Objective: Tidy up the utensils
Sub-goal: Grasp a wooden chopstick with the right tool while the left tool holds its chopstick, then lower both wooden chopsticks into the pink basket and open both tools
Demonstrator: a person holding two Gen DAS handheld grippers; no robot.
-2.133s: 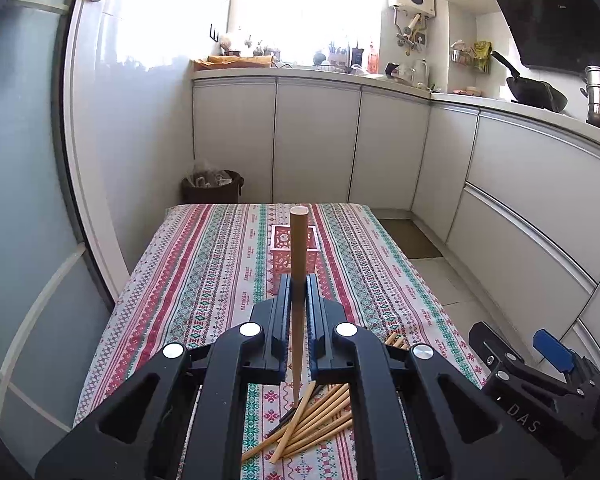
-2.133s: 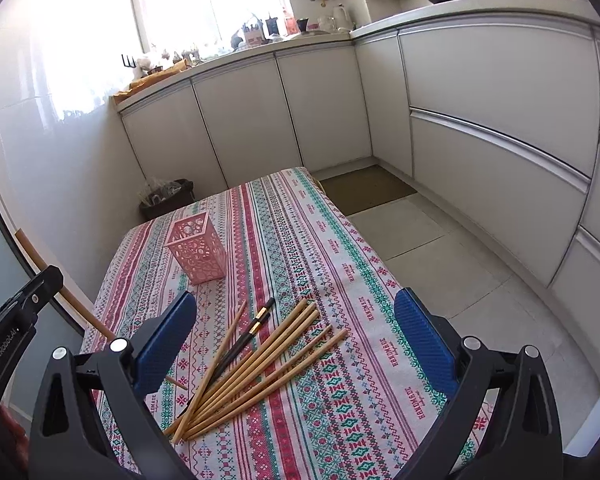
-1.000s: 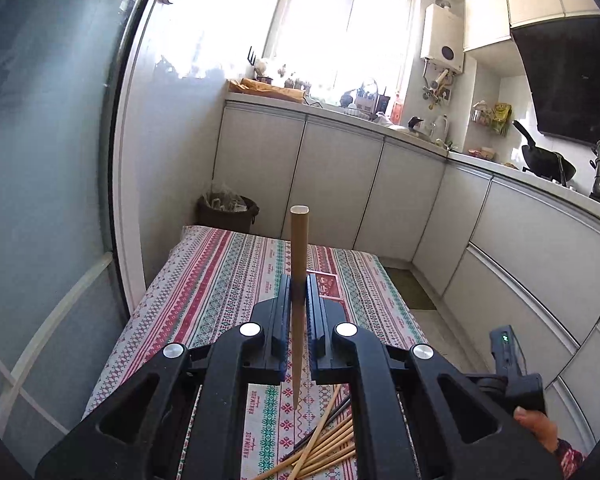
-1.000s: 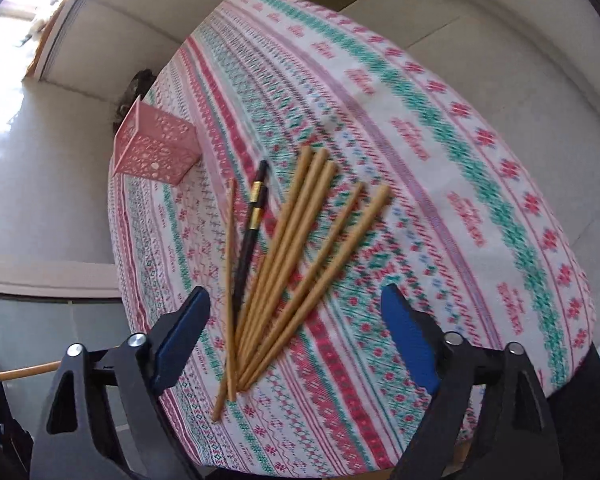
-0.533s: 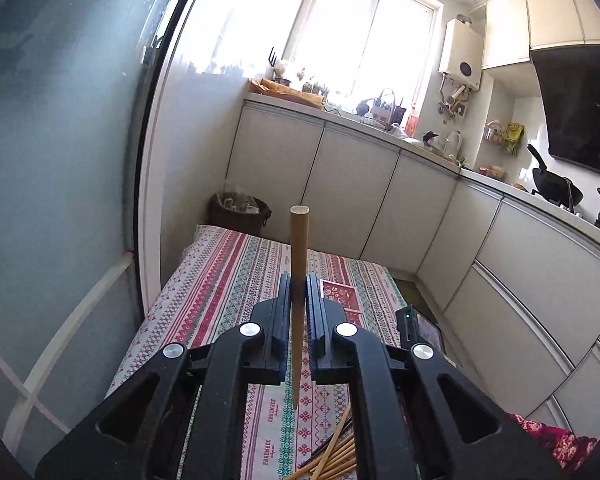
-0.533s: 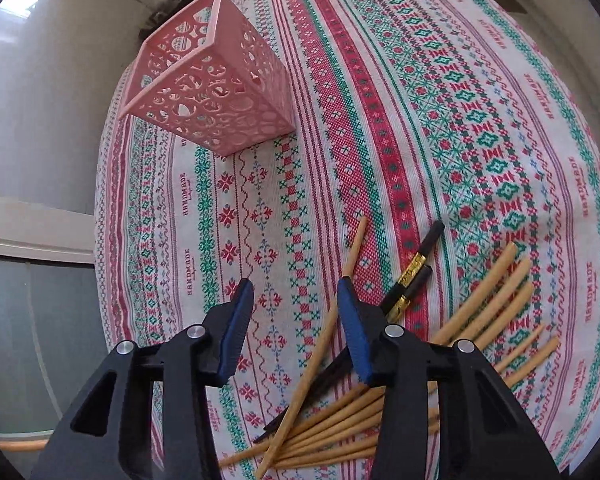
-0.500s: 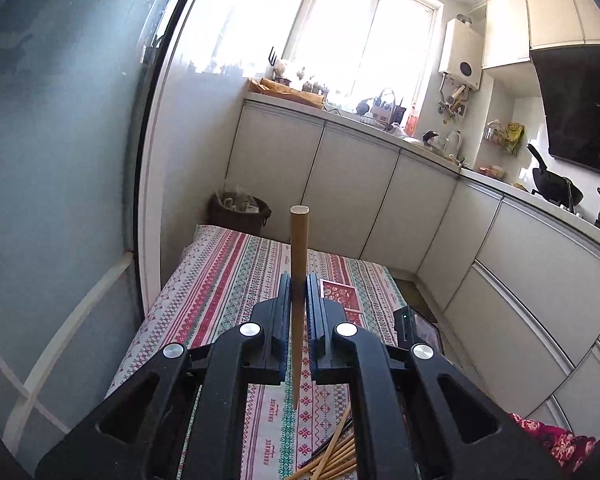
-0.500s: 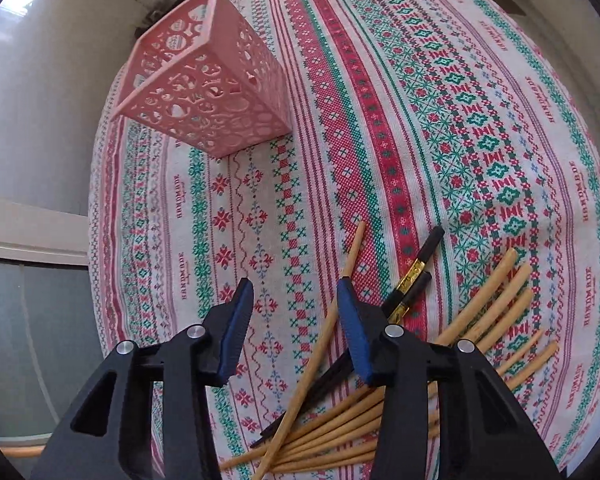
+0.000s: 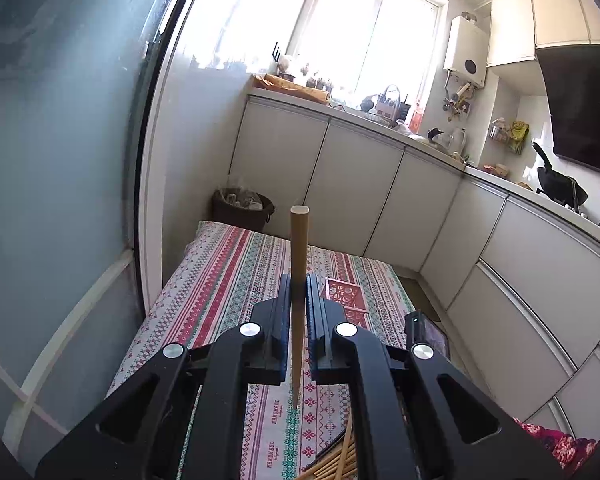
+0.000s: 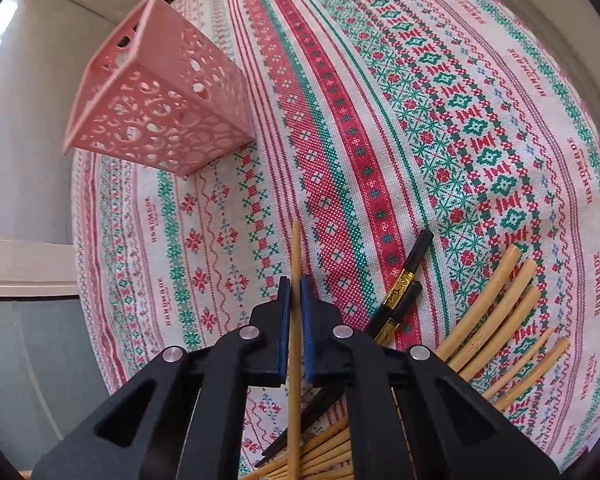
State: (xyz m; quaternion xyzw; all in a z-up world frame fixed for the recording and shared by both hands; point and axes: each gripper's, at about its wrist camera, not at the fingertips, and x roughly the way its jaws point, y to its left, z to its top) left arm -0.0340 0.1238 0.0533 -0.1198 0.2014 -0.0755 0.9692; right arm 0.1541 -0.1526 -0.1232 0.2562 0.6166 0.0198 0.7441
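My left gripper [image 9: 298, 280] is shut on a wooden chopstick [image 9: 299, 248] that sticks out forward past the fingertips, above the patterned tablecloth [image 9: 228, 280]. My right gripper [image 10: 295, 284] points steeply down at the table and is shut on a thin wooden chopstick [image 10: 296, 248] whose tip reaches past the blue pads. A pink perforated holder [image 10: 156, 116] stands upright ahead of it to the left, seen small [image 9: 342, 294] in the left wrist view. Several wooden chopsticks [image 10: 496, 312] and two black chopsticks [image 10: 404, 280] lie to the right.
The table's left edge [image 10: 80, 240] runs along a white wall and glass panel [image 9: 60, 200]. White kitchen cabinets [image 9: 360, 188] stand beyond the table, with a dark bin [image 9: 242, 208] in the corner. A sleeve [image 9: 556, 444] shows at lower right.
My right gripper has dropped toward the table, moved left over the single thin chopstick and gone from wide open to shut on it. The left gripper keeps its chopstick.
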